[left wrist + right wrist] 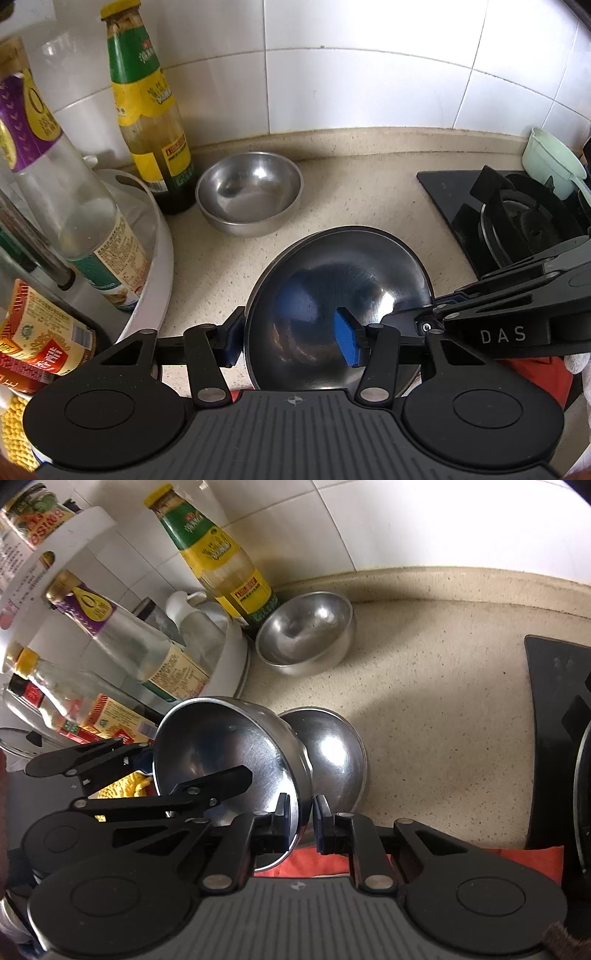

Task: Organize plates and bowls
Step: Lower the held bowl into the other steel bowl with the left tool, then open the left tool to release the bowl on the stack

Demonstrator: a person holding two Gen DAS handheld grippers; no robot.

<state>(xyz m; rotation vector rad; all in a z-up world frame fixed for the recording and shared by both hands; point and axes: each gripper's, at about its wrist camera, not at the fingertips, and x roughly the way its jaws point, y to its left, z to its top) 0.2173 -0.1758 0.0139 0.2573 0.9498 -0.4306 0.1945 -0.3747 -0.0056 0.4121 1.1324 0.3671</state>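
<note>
A large steel bowl (338,295) is tilted up off the beige counter (369,192). My left gripper (291,341) is open; its fingers straddle the bowl's left rim, one outside, one inside. My right gripper (300,821) is shut on the bowl's (225,753) right rim and shows at the right of the left wrist view. A second steel bowl (328,753) sits on the counter just behind the held one. A small steel bowl (249,192) stands by the back wall next to a sauce bottle; it also shows in the right wrist view (306,631).
A green-and-yellow sauce bottle (147,110) stands at the back left. A white two-tier rack (155,236) with several bottles fills the left. A black gas hob (517,218) lies on the right, with a mint cup (550,162) behind it. An orange cloth (517,856) lies at the front edge.
</note>
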